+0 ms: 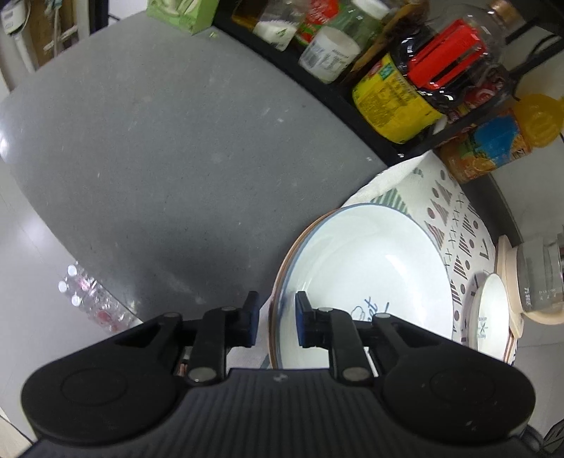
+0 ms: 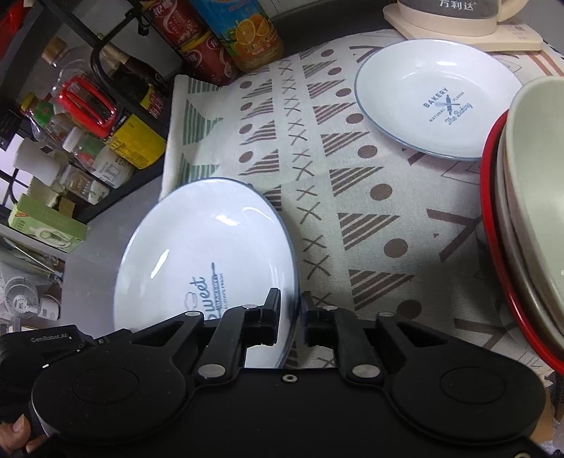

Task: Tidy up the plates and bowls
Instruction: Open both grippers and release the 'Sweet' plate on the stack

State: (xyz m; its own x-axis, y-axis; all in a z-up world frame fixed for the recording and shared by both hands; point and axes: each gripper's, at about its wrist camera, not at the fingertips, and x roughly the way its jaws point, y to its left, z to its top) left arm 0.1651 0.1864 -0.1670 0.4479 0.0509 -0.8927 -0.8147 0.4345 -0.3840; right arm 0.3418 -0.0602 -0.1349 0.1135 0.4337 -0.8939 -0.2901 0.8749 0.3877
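Note:
A large white plate with blue "Sweet" lettering (image 1: pixel 366 267) (image 2: pixel 208 246) is held tilted above the patterned cloth. My left gripper (image 1: pixel 276 319) is shut on its left rim. My right gripper (image 2: pixel 290 315) is shut on its right rim. A smaller white "Bakery" plate (image 2: pixel 433 98) (image 1: pixel 491 317) lies flat on the cloth at the far right. A stack of grey-white bowls on a red-rimmed dish (image 2: pixel 525 218) stands at the right edge of the right wrist view.
The patterned cloth (image 2: pixel 352 197) covers the right part of a grey countertop (image 1: pixel 169 158). A black rack of bottles and jars (image 1: pixel 387 63) (image 2: pixel 88 116) runs along the back. A kettle on a cream base (image 2: pixel 461 24) stands behind the small plate.

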